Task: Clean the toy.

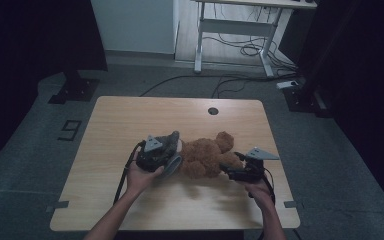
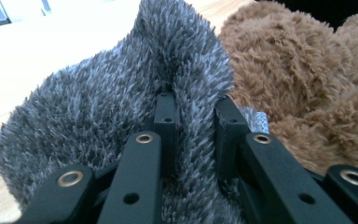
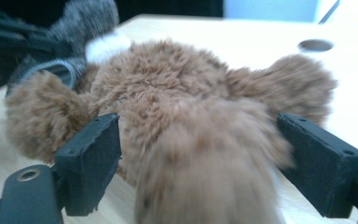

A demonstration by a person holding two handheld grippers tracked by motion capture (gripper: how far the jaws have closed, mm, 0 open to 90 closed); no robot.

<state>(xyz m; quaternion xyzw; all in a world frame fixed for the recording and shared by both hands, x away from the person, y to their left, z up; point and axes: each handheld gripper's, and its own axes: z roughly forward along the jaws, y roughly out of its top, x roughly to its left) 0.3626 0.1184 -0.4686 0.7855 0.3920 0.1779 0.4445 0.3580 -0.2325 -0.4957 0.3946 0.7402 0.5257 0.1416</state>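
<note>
While the left gripper (image 1: 169, 151) is pinching the grey fur garment (image 2: 121, 102), the brown teddy bear (image 1: 206, 154) is lying lengthwise across the table (image 1: 130, 120) near its front edge, a limb sitting unclamped between the right gripper's (image 1: 232, 167) wide jaws.

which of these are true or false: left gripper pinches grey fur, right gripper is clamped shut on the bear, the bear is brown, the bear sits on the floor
The left gripper pinches the grey furry fabric. True.
The right gripper is clamped shut on the brown teddy bear. False: its jaws stand wide apart, with a fuzzy limb between them untouched.
The bear is brown. True.
The bear sits on the floor. False: it lies on the wooden table.
</note>
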